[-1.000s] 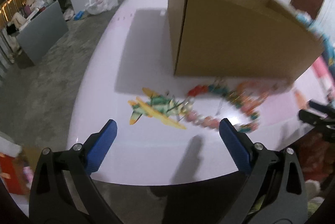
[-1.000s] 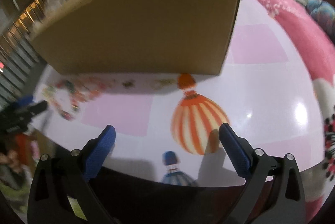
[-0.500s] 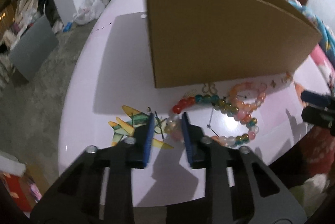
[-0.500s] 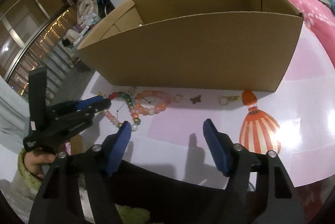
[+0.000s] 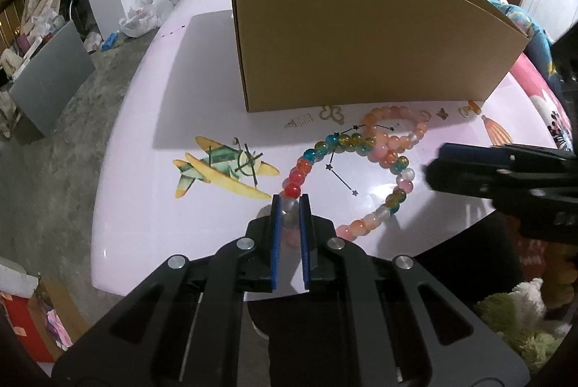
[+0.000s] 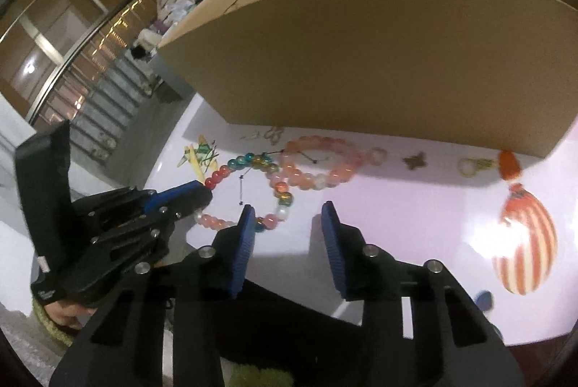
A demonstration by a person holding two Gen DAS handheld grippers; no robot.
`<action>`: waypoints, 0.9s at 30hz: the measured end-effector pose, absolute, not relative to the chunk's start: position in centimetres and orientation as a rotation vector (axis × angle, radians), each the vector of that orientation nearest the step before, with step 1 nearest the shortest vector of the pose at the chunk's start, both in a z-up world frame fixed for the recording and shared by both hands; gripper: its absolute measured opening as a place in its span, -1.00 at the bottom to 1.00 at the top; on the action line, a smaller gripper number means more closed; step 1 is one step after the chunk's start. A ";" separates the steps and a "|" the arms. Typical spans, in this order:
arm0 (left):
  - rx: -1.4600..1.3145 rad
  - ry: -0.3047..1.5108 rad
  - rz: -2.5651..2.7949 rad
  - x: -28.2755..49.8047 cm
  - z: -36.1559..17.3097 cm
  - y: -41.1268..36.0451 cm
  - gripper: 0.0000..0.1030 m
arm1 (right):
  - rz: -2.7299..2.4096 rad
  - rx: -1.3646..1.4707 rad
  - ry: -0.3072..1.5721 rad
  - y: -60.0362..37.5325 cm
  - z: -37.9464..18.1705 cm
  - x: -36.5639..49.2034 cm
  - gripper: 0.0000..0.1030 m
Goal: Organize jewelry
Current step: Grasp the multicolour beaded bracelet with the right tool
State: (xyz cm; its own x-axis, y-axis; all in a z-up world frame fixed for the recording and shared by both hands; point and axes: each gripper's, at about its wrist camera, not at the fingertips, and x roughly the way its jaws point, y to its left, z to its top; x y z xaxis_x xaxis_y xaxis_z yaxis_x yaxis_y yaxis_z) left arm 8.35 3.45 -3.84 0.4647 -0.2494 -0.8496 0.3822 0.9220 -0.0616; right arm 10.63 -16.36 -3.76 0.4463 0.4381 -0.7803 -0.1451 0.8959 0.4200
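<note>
Two glossy round-beaded bracelets (image 5: pixel 361 177)

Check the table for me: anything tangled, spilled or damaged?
The multicolour strand overlaps the peach bracelet, so lifting with the left gripper may drag both. Nothing looks spilled or broken.

No text, brand, number or sign can be read in either view. The cardboard box (image 5: pixel 361 40) shows plain brown walls with no print. The pale tabletop (image 5: pixel 144 170) carries only pictures: an airplane drawing (image 5: pixel 220 166), a striped hot-air balloon drawing (image 6: pixel 525 249) and a thin star-and-line figure (image 5: pixel 339 175), none with lettering. A small pale tag (image 6: pixel 44 265) on the left gripper's body, seen from the right wrist camera, is too small and blurred to make out.
</note>
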 end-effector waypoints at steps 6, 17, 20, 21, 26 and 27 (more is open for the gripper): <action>0.148 1.019 -0.390 8.2 -3.9 3.4 -0.83 | 0.347 0.263 1.067 -15.0 -4.6 11.6 -0.59; 0.112 1.045 -0.404 8.8 -3.8 3.6 -0.83 | 0.328 0.229 1.070 -15.2 -4.2 10.5 -0.81; 0.111 1.057 -0.407 9.2 -3.7 3.4 -0.83 | 0.311 0.214 1.077 -15.3 -4.4 10.5 -0.81; 0.116 1.063 -0.406 9.4 -3.6 3.3 -0.83 | 0.310 0.214 1.078 -15.5 -4.3 10.5 -0.81; 0.148 1.094 -0.386 10.0 -3.5 2.5 -0.83 | 0.300 0.180 1.086 -15.3 -4.2 10.9 -0.80; 0.154 1.100 -0.379 10.2 -3.5 2.3 -0.83 | 0.298 0.175 1.086 -15.3 -4.2 11.0 -0.80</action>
